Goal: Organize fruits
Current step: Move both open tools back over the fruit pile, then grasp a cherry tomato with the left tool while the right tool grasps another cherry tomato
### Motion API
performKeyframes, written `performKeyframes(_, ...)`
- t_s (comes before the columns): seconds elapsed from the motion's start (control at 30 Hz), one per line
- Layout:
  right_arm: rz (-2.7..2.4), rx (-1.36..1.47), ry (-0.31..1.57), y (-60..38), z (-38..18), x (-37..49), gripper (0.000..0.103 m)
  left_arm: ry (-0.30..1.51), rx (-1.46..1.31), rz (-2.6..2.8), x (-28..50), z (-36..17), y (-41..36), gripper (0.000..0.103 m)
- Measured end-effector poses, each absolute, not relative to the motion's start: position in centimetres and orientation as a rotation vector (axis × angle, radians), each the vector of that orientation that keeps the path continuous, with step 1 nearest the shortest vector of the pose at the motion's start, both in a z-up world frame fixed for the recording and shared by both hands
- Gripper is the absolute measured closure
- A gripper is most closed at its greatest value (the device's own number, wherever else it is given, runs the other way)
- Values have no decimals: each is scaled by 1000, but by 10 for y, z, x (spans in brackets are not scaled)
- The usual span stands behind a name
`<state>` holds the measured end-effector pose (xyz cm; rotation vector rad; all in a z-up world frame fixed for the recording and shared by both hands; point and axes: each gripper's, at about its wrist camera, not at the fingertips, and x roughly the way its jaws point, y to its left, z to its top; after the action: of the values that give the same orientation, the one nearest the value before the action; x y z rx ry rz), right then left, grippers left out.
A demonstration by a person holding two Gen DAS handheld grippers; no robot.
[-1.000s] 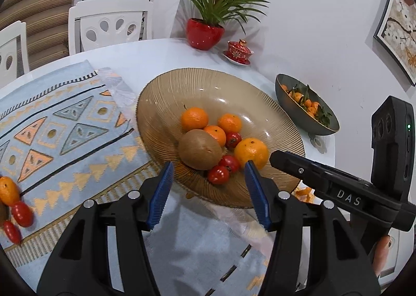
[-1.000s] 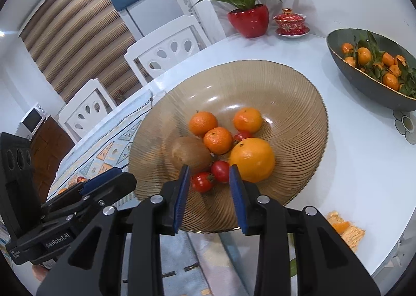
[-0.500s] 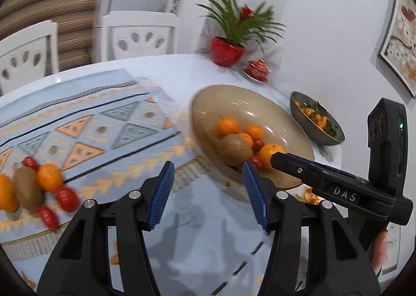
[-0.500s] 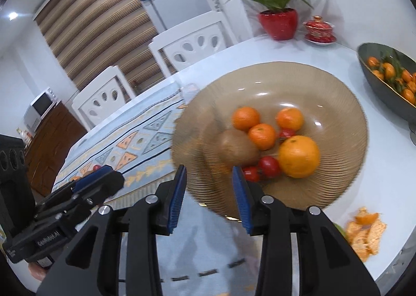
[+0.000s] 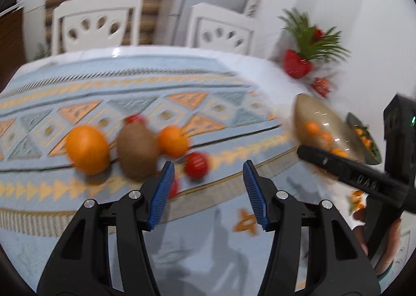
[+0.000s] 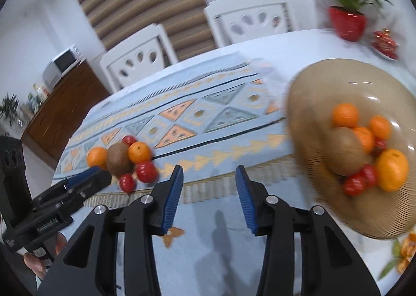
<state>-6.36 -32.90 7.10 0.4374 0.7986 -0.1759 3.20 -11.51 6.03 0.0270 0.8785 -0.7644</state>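
1. Left gripper gapes wide, empty, above the mat's fringed near edge; right gripper likewise spread, holding nothing.
2. Just beyond the left's tips, loose fruit clusters on the mat: tomato, kiwi (long axis tilted, nearly upright, blurred), orange.
3. Right of them bare mat lies open, up to the bowl.
4. The bowl holds a kiwi, oranges and tomatoes, heaped together.
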Motion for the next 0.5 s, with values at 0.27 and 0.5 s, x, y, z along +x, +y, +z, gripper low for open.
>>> performKeyframes(0.27, -58, 387, 876, -286, 51, 2, 61, 946, 96, -755, 47, 24, -109, 53)
performKeyframes(0.5, 11, 408, 873, -267, 23, 25, 61, 953, 90, -769, 52, 12, -115, 53)
